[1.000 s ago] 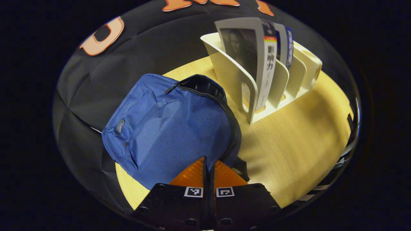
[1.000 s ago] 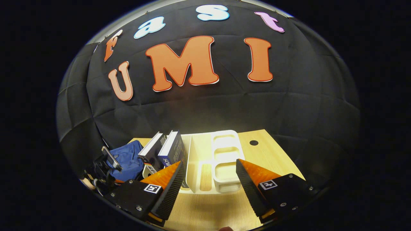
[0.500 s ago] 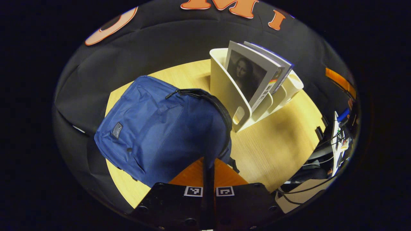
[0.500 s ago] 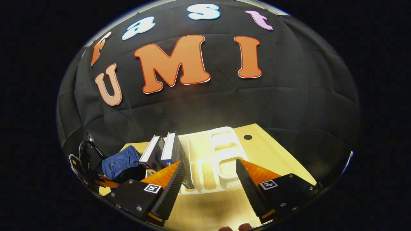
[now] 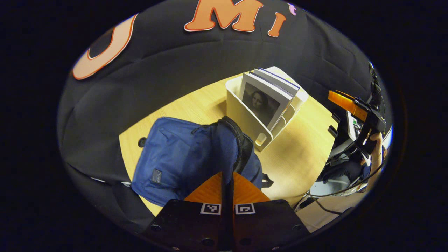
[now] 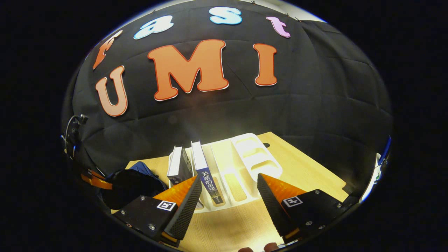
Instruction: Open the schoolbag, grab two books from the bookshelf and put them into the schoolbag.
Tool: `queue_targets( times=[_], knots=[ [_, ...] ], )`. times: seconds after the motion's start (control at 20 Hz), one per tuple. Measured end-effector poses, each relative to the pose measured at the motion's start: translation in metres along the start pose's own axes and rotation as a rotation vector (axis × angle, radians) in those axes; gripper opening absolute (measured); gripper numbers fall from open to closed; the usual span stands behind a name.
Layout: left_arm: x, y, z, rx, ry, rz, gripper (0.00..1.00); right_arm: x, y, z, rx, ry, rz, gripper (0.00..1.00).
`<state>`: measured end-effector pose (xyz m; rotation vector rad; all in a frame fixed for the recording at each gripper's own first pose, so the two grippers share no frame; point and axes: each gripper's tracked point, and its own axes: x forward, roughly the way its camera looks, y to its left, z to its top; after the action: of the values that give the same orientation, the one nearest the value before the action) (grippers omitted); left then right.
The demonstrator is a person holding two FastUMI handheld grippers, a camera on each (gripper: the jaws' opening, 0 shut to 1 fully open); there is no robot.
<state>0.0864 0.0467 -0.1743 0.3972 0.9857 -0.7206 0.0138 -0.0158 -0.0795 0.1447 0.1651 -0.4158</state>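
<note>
Now the left gripper (image 5: 227, 180) has pulled up and back from a second ago, fingers pressed together on what looks like the bag's (image 5: 182, 157) zipper edge, so the mouth gapes wider and the bag stands taller on the bench (image 5: 297, 147). Right gripper (image 6: 226, 196) hangs with fingers wide apart and empty, just short of the shelf (image 6: 245, 164), both books (image 6: 203, 166) upright in its left slots. Opening looks about done; book grab comes next.

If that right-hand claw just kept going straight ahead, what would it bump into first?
Probably the white bookshelf: the open right gripper points at its empty slots, just right of the two books. Depth is hard to judge.
</note>
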Motion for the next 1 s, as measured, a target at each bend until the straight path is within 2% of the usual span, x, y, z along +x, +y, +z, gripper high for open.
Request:
queue_targets(
  times=[0.25,0.45,0.55,0.75,1.0],
  knots=[
    [-0.016,0.044,0.009,0.046,-0.044,0.029,0.01,-0.015,0.022,0.013,-0.005,-0.02,-0.018,0.94],
    [-0.017,0.072,0.01,0.039,-0.068,0.071,0.01,-0.024,0.028,0.03,-0.045,-0.036,-0.026,0.95],
    [-0.017,0.073,0.013,0.011,-0.09,0.055,0.01,-0.024,0.031,0.038,-0.071,-0.028,-0.036,0.95],
    [-0.012,0.075,0.018,0.001,-0.12,0.028,0.01,-0.013,0.071,0.056,-0.126,0.009,0.039,0.95],
    [-0.005,0.078,0.017,-0.019,-0.136,0.006,0.01,0.038,0.138,0.047,-0.257,0.139,0.139,0.95]
  ],
)
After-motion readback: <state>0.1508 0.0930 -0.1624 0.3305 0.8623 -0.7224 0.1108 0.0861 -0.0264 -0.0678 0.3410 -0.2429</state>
